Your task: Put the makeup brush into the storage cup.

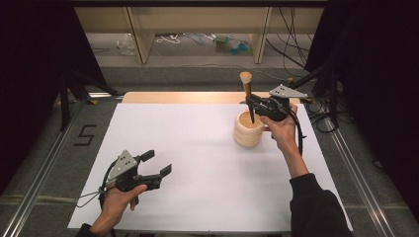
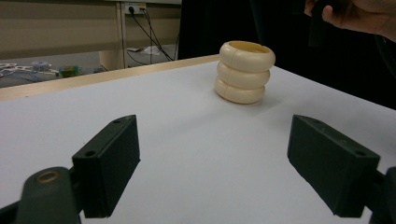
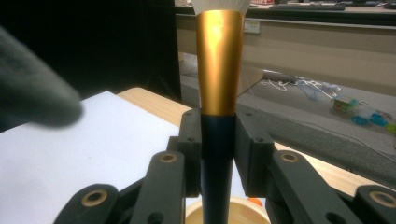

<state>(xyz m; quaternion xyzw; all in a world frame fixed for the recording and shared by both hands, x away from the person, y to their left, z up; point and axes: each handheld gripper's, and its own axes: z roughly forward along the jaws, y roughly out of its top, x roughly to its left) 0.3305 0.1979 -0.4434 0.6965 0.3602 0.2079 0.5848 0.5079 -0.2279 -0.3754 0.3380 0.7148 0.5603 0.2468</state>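
A makeup brush (image 1: 246, 86) with a pale tuft, gold ferrule (image 3: 218, 60) and dark handle stands upright in my right gripper (image 1: 253, 102), whose jaws are shut on the handle (image 3: 217, 154). The handle's lower end reaches down into the mouth of a cream ribbed holder (image 1: 248, 130) at the table's right, also seen as a stack of three rings (image 2: 243, 72) in the left gripper view. My left gripper (image 1: 157, 163) rests near the front left of the white table, open, with nothing between its fingers (image 2: 109, 163).
White sheet (image 1: 197, 163) covers the table, with a wooden strip (image 1: 183, 97) along its far edge. Black curtains stand at both sides. Cables and small clutter lie on the floor behind the table. A metal rail (image 1: 44, 168) runs along the left side.
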